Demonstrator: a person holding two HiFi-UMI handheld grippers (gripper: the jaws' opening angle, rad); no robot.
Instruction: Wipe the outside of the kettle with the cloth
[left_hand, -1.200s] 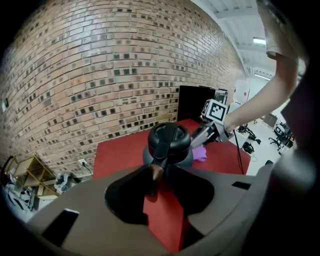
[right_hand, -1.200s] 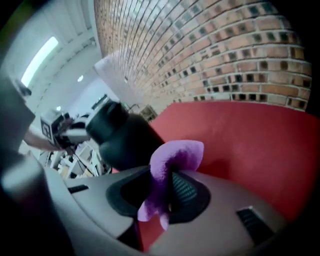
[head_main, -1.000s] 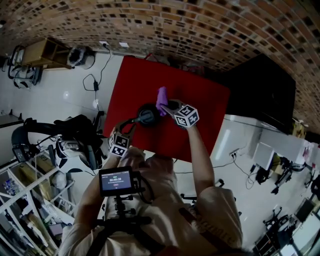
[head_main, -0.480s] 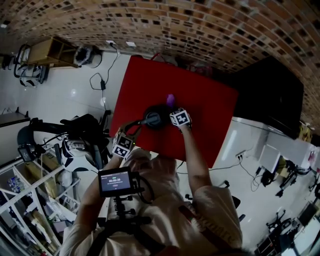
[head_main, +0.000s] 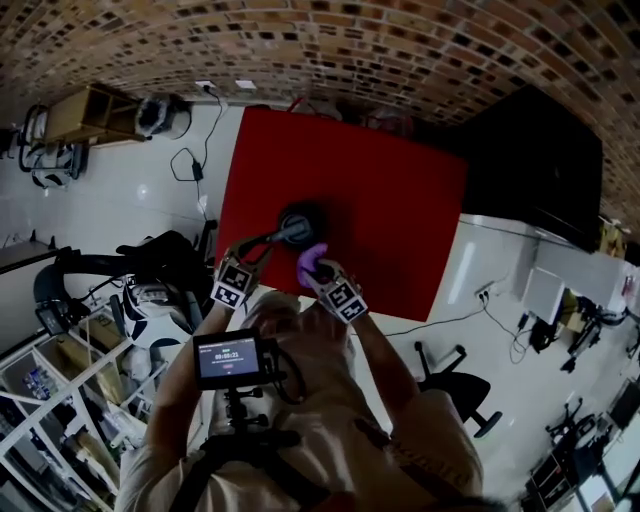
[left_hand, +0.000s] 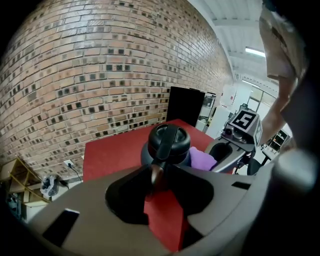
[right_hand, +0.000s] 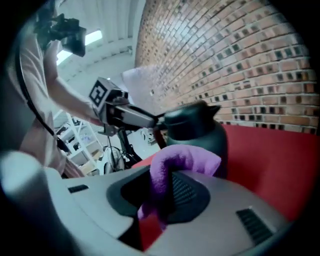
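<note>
A black kettle (head_main: 298, 222) stands upright on the red table (head_main: 390, 220). Its long handle runs toward me, and my left gripper (head_main: 256, 248) is shut on the handle's end (left_hand: 156, 175). My right gripper (head_main: 316, 270) is shut on a purple cloth (head_main: 311, 262) at the kettle's near side, just right of the handle. In the right gripper view the cloth (right_hand: 176, 165) bulges from between the jaws against the kettle's body (right_hand: 200, 136). The left gripper view shows the kettle (left_hand: 167, 144) from above, with the cloth (left_hand: 202, 159) at its right flank.
A brick wall (head_main: 330, 50) runs behind the table. A black cabinet (head_main: 530, 160) stands to the right. White floor with cables (head_main: 190, 165) and shelves (head_main: 60, 400) lies to the left. An office chair (head_main: 460, 385) is at the lower right.
My right gripper has swung the purple cloth from the kettle's far right side round to its near side, toward me. The left gripper has kept its hold on the handle.
</note>
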